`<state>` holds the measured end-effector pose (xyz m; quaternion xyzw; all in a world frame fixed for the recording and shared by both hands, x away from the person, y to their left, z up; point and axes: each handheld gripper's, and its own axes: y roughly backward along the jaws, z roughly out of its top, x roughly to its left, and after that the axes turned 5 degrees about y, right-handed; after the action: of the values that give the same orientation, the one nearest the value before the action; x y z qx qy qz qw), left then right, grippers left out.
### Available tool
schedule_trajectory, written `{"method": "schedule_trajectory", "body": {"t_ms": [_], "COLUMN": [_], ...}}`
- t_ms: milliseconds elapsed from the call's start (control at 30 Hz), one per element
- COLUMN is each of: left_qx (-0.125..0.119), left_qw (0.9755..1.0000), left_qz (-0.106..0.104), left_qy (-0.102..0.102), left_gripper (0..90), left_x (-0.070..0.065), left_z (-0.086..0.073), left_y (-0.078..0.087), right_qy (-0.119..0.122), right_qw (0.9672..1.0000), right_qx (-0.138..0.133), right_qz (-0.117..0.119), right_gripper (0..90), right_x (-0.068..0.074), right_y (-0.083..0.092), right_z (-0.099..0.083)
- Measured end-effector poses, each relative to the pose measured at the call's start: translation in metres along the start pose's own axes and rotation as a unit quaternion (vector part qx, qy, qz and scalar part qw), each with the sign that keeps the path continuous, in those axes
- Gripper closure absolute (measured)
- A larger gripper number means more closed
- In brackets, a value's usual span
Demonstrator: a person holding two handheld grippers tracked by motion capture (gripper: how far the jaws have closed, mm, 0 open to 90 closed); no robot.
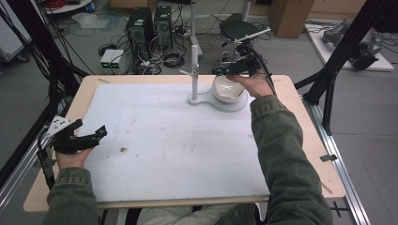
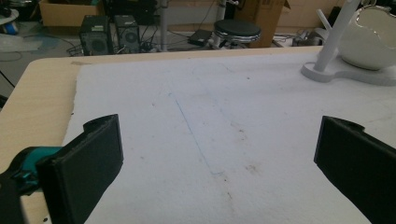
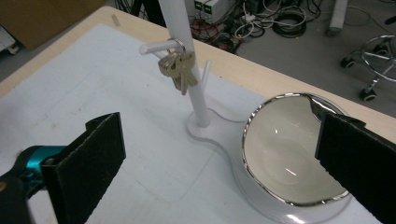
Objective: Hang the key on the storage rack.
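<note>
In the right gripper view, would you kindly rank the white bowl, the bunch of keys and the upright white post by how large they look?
1. white bowl, largest, though nearest the camera.
2. upright white post.
3. bunch of keys, smallest, hanging from a peg on the post.

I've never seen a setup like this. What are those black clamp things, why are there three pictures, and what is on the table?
A person sits at a wooden table covered with a white mat, holding a hand-operated black two-jaw gripper in each hand. One picture looks down from above; the other two come from small cameras riding on each gripper. The left gripper rests near the table's left edge, jaws open, holding nothing. The right gripper hovers over a white bowl with a silvery rim, also open and empty. The bowl sits on a white plastic stand with an upright post, and a bunch of brass-coloured keys hangs from one of its pegs.
</note>
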<state>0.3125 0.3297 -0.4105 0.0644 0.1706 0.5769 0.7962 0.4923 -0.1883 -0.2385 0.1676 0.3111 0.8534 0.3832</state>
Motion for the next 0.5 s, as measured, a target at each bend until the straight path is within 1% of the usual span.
{"method": "schedule_trajectory", "body": {"t_ms": [100, 367, 467, 500], "left_qx": [0.0, -0.001, -0.002, -0.001], "left_qw": [1.0, 1.0, 1.0, 1.0], "left_qz": [0.0, 0.0, 0.0, 0.001], "left_qy": [0.001, 0.002, 0.003, 0.002], "left_gripper": [1.7, 1.7, 1.7, 1.7], "left_x": [0.0, 0.0, 0.001, 0.001], "left_z": [0.0, 0.0, 0.0, 0.0], "left_y": [0.0, 0.0, 0.0, 0.0], "right_qy": [-0.003, -0.009, -0.016, -0.014], "right_qw": [1.0, 0.9999, 0.9996, 0.9997], "right_qx": [-0.008, -0.007, -0.022, -0.022], "right_qz": [0.002, -0.004, 0.001, 0.001], "right_gripper": [0.6, 0.6, 0.6, 0.6], "right_x": [0.0, -0.003, -0.002, -0.002], "right_y": [0.006, 0.017, 0.023, 0.024], "right_z": [-0.004, -0.019, -0.023, -0.025]}}
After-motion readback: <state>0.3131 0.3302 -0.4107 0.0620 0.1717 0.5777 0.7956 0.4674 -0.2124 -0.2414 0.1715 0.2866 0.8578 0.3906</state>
